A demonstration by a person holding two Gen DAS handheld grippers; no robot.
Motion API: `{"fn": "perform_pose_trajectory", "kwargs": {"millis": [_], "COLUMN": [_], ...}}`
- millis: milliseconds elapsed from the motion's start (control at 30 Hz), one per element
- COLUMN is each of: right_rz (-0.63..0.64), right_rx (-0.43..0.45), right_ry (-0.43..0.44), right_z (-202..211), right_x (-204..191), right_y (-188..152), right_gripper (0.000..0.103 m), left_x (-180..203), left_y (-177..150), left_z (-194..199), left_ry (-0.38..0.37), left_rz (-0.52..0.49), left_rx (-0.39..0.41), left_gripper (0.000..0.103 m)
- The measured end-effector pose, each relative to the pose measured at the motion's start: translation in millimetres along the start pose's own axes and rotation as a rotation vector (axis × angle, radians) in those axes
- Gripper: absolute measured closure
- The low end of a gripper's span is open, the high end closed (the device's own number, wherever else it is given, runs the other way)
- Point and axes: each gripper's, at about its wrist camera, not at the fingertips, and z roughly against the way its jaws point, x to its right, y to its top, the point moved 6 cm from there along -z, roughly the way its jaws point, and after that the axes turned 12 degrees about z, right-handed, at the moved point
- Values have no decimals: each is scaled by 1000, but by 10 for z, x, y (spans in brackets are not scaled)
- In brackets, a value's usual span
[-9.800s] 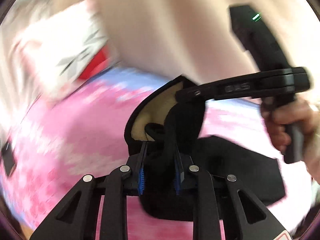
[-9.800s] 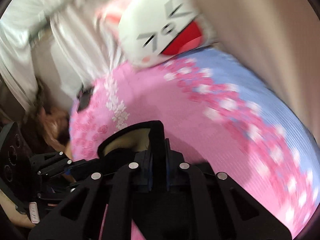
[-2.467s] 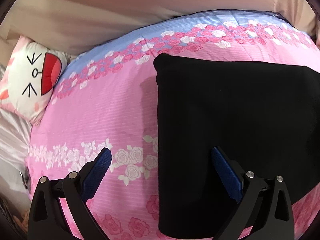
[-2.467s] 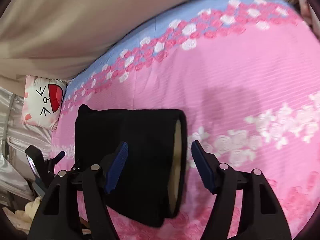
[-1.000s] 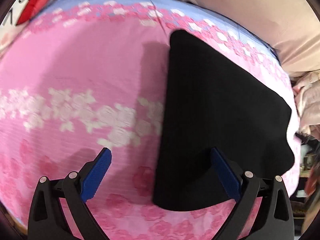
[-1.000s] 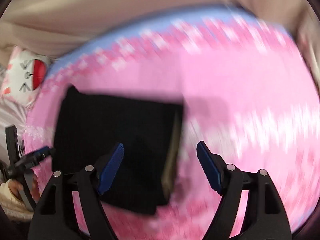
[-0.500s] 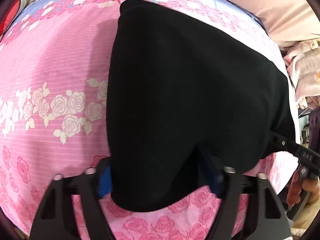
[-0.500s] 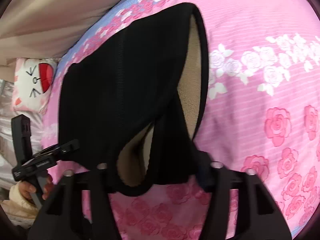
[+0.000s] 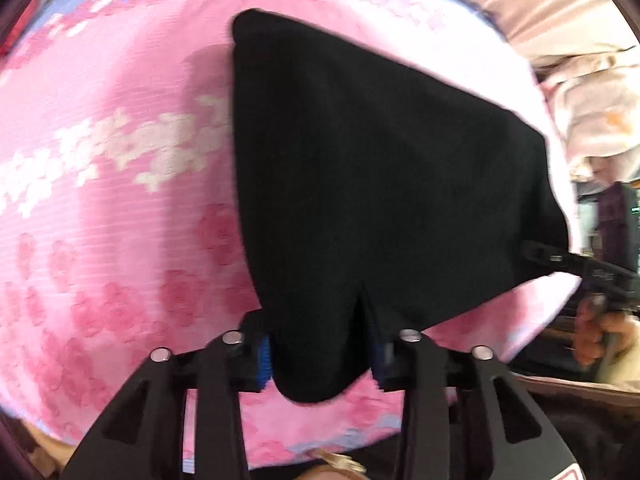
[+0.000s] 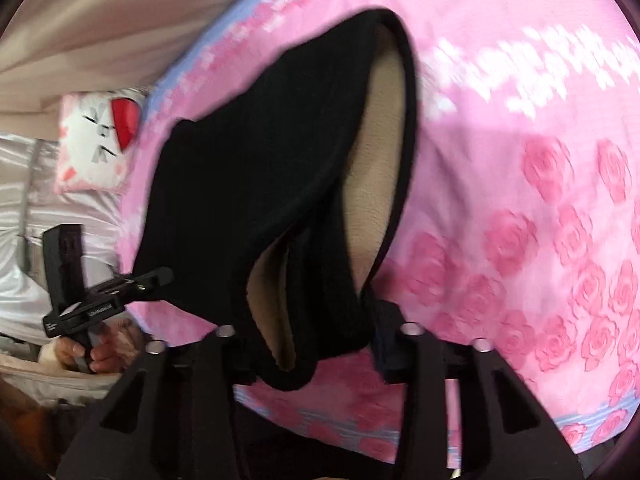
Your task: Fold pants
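The black pants (image 9: 380,160) lie folded on the pink rose-print bed cover (image 9: 100,160). My left gripper (image 9: 320,356) is closing, and its blue pads (image 9: 262,354) pinch the near edge, which bunches between them. In the right wrist view the pants (image 10: 260,140) show a tan lining (image 10: 380,160) at the open waistband. My right gripper (image 10: 308,344) has that thick waistband filling its gap, and the jaws are opening slightly. Each view shows the other gripper at the pants' far corner: the right gripper (image 9: 534,249) and the left gripper (image 10: 158,276).
A white cartoon pillow (image 10: 100,144) lies at the head of the bed beside white satin sheets (image 10: 60,200). A beige curtain (image 10: 100,20) hangs behind. Pale bundled cloth (image 9: 592,112) sits past the bed's right side. The bed's near edge runs just under both grippers.
Both grippers came down from open above the pants onto the near edge and narrowed on it. The gripped fabric now bunches and rises off the cover.
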Motion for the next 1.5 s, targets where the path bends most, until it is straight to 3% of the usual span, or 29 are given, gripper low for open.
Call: {"fn": "perform_pose_trajectory", "kwargs": {"millis": [67,133,167,233,300,333,400,467,500,567,633,700,733,800,867,900,967,1067,1167,1233,1267,1300,1367,1433,1500], "right_rz": [-9,87,182,278,375,423,468,546,541,361,304,420,487,596,465,380,370,462,552,369,246,212,185,213,313], "right_rx": [105,231,255,237,192,155,86,-19,-3,76,136,38,-6,-83,-37,7,75,15,-80,-17,40,79,136,116,62], "right_ry": [-70,-194,-188,-125,-56,-31,-4,-109,-126,-131,-100,27,38,-45,-13,-43,-154,-45,-124,-55,-78,-148,-230,-135,-181], "right_z": [314,663,750,691,412,160,-242,-766,-810,-569,-324,-456,-565,-934,-918,-774,-417,-404,-697,-580,-385,-231,112,102,-82], "right_x": [64,-65,-278,-606,-1020,-1220,-1381,-1328,-1229,-907,-899,-1316,-1444,-1506,-1225,-1037,-862,-1142,-1039,-596,-292,-121,22,-134,-244], "right_y": [90,276,428,634,812,888,882,986,1028,1211,1296,1151,1058,1013,1188,1282,1302,1009,747,820,892,937,929,850,756], "right_gripper": [51,53,60,60,61,63,75,94,103,103,102,102,102,103,103,103,101,101,103,103,103,103,99,99,100], "left_x": [-6,39,102,239,369,427,487,323,192,42,4,28,33,87,113,120,135,116,125,148,164,192,207,218,223], "left_y": [28,92,149,239,347,420,425,405,384,384,381,346,342,345,364,368,367,357,370,381,388,389,394,393,409], "left_z": [156,427,581,777,834,774,438,87,-10,-74,-98,-87,-77,-89,-98,-90,-62,-76,-84,-92,-95,-96,-108,-126,-140], "left_ry": [-41,-31,7,21,46,84,211,324,348,303,278,280,293,309,308,307,311,312,323,313,316,326,340,364,369], "left_rz": [36,19,-20,-79,-129,-155,-210,-224,-212,-143,-99,-89,-91,-101,-109,-111,-109,-100,-100,-106,-112,-123,-136,-145,-145], "left_rx": [38,123,192,289,335,346,310,257,234,239,231,236,243,244,237,234,231,233,227,218,217,220,223,226,222], "left_gripper": [66,65,66,63,43,38,34,35,34,30,30,26,23,21,21,21,22,21,22,22,22,22,22,22,22]}}
